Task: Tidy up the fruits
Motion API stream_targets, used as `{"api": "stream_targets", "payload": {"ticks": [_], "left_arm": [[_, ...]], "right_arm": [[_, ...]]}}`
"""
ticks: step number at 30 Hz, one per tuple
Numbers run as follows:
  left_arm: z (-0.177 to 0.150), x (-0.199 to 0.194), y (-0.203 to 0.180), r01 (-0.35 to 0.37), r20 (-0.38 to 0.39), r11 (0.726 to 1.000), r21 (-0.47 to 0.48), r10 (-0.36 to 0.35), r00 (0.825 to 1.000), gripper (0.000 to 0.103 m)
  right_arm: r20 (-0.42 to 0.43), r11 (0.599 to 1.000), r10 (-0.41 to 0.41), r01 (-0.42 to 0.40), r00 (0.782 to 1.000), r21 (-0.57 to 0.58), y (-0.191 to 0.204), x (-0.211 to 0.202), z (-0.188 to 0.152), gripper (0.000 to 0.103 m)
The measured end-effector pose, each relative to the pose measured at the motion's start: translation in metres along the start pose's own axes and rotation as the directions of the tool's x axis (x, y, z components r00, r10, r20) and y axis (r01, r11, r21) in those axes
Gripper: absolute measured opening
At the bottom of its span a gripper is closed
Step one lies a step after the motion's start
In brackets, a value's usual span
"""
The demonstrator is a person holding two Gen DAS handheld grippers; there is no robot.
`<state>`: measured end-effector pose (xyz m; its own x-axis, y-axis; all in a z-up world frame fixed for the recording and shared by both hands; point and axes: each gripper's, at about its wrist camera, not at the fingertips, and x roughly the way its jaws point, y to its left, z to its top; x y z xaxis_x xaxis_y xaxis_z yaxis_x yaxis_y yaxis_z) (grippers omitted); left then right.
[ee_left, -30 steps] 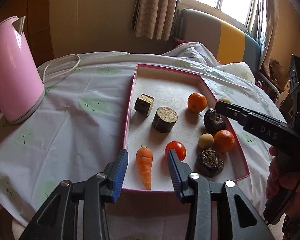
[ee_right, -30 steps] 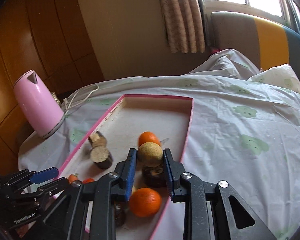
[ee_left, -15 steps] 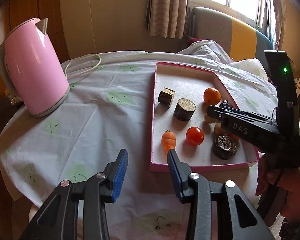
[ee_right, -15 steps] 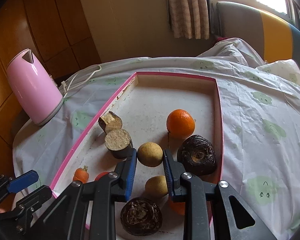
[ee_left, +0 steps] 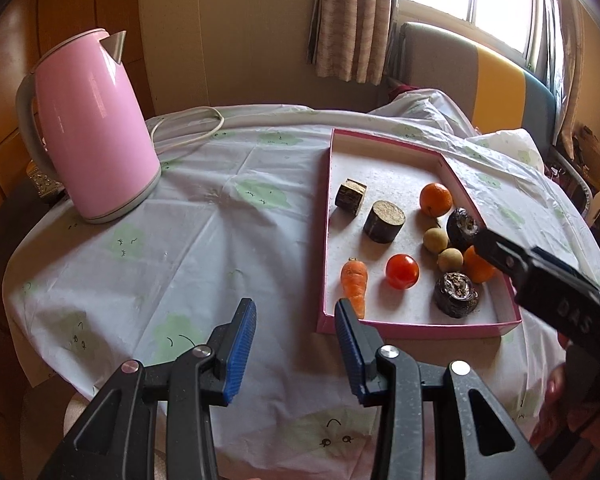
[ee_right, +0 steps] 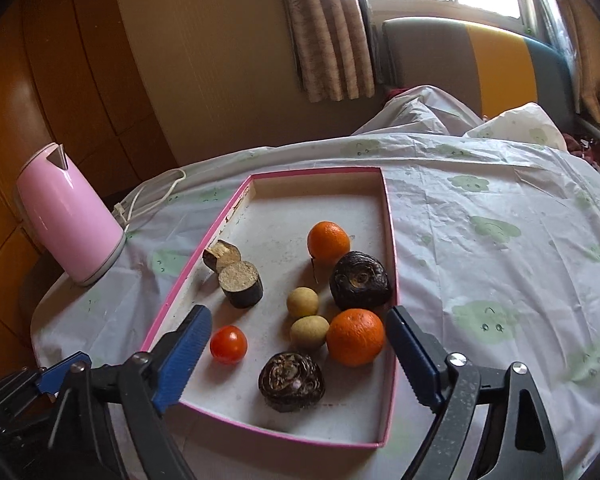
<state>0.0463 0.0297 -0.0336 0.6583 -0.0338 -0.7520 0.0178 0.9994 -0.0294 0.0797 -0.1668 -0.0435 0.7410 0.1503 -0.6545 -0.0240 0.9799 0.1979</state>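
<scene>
A pink-rimmed tray (ee_left: 416,327) (ee_right: 390,216) holds two oranges (ee_right: 328,241) (ee_right: 355,337), two small tan fruits (ee_right: 302,301) (ee_right: 309,332), a tomato (ee_left: 402,271) (ee_right: 228,344), a carrot (ee_left: 354,282), two dark round fruits (ee_right: 360,280) (ee_right: 291,376) and two brown cut stubs (ee_left: 384,221) (ee_left: 351,197). My left gripper (ee_left: 295,340) is open and empty over the cloth in front of the tray's near left corner. My right gripper (ee_right: 298,356) is wide open and empty above the tray's near end; it also shows in the left wrist view (ee_left: 540,280).
A pink kettle (ee_left: 90,124) (ee_right: 66,216) with a white cord (ee_left: 196,128) stands on the cloth-covered round table (ee_left: 180,240), left of the tray. A striped sofa (ee_right: 480,60) and a window lie behind the table.
My right gripper let go of the tan fruit in the tray, opened wide and drew back. My left gripper pulled back and left, away from the carrot.
</scene>
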Motion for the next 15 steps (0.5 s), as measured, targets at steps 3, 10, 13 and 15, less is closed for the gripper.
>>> {"api": "stream_targets", "payload": {"ticks": [3,10,13,15], "left_arm": [[0.0,-0.001,0.0,-0.016,0.008,1.0,-0.002,0.016,1.0,0.041],[-0.001,-0.008,-0.012,-0.018,0.026,0.998,0.053,0.017,1.0,0.041],[-0.001,-0.015,-0.015,-0.025,0.05,0.998,0.064,0.022,0.998,0.041],[0.0,-0.018,-0.015,-0.016,0.057,0.998,0.065,0.012,0.998,0.041]], "right_arm": [[0.002,0.999,-0.051,0.051,0.999,0.0,0.0,-0.011,-0.009,0.099],[-0.002,0.994,-0.101,0.101,0.995,-0.032,0.01,-0.022,-0.025,0.103],[-0.005,0.989,-0.138,0.138,0.99,-0.049,0.012,-0.021,-0.027,0.103],[-0.001,0.988,-0.15,0.15,0.989,-0.046,0.011,-0.022,-0.027,0.103]]}}
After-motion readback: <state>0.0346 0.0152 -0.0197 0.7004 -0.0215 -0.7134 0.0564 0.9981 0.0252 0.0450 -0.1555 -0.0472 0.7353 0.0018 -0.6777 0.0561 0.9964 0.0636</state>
